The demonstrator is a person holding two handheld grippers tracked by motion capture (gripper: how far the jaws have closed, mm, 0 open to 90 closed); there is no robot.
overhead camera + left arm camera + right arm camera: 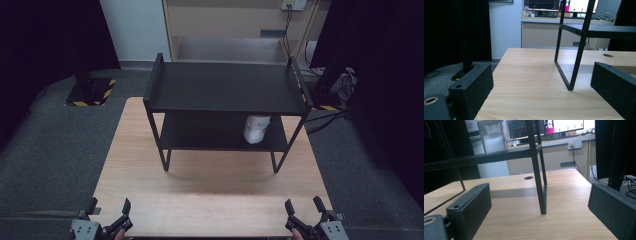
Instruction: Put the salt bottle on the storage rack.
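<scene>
Since both your tongs sit spread wide and empty at the table's near edge, left tongs [107,212] by the near-left corner and right tongs [305,209] by the near-right, nothing's at risk yet. The white jar [256,128] stands on the rack's [225,87] lower shelf, at its right end, under the top shelf. Going in, I'd guess you could clip the front right leg [537,177] or tip the jar.
</scene>
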